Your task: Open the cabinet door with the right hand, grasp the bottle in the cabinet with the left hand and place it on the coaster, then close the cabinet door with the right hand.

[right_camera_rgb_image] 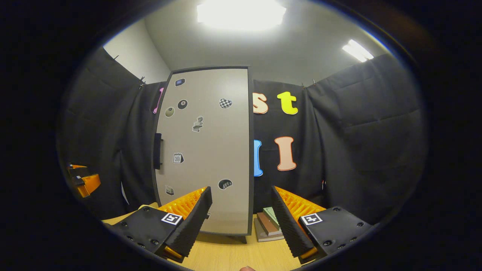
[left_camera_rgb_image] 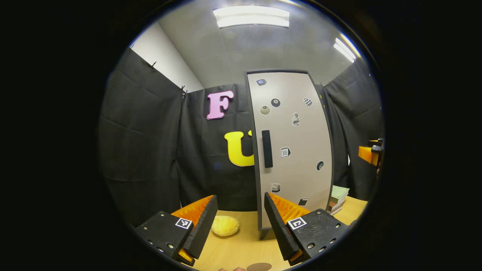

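Note:
A tall cabinet stands on the wooden table, its beige door shut and dotted with stickers. The black vertical handle sits at the door's left edge. The shut door hides the inside. My left gripper is open and empty, held back from the cabinet and pointing at the handle side. A brown round coaster lies on the table just below it. In the right gripper view the cabinet and its handle are ahead and to the left. My right gripper is open, empty and well short of the door.
A yellow soft lump lies on the table left of the cabinet's foot. A stack of books rests right of the cabinet. The other gripper shows at each view's edge. Black cloth walls close in the booth.

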The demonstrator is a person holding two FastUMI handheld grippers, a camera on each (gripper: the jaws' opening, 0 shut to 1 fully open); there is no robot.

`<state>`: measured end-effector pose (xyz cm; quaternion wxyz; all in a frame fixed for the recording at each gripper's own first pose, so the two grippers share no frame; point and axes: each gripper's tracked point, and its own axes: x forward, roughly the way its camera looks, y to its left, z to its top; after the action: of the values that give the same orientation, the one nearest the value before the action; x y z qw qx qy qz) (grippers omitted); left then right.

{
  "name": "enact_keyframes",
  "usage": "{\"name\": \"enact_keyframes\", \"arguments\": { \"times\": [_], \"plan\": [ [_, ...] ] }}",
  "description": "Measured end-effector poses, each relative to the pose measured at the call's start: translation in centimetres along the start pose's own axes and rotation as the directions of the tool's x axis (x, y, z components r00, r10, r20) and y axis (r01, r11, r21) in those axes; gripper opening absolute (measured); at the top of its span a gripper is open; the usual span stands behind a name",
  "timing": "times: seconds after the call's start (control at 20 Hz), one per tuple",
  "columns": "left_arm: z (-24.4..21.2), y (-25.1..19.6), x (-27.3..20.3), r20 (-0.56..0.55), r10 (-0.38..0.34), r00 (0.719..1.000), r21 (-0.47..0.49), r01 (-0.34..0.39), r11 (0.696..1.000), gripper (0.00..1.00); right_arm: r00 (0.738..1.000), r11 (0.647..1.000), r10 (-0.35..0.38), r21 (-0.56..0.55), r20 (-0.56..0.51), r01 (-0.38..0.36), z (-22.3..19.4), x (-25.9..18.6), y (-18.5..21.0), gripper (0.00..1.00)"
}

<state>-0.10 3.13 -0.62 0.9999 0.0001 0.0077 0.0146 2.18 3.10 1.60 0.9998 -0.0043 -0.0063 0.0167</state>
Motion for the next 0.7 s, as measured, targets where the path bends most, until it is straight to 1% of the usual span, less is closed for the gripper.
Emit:
{"name": "enact_keyframes", "arguments": {
  "times": [0.3, 0.45, 0.7],
  "plan": [
    [-0.8, 3.3, -0.9, -0.01, 0.046, 0.999, 0.01, -0.046, 0.999, 0.73, 0.999, 0.999, 0.045, -0.009, 0.006, -0.045, 1.0, 1.6, 2.8, 0.98],
    [-1.2, 4.8, -1.3, -0.015, 0.076, 0.997, 0.022, -0.076, 0.997, 0.74, 0.997, 0.997, 0.075, -0.014, 0.014, -0.075, 1.8, 2.7, 4.8, 0.97],
    [-1.8, 8.5, -2.2, -0.026, 0.125, 0.992, 0.029, -0.124, 0.992, 0.73, 0.991, 0.992, 0.126, -0.023, 0.035, -0.125, 3.5, 4.4, 8.4, 0.98]
  ]
}}
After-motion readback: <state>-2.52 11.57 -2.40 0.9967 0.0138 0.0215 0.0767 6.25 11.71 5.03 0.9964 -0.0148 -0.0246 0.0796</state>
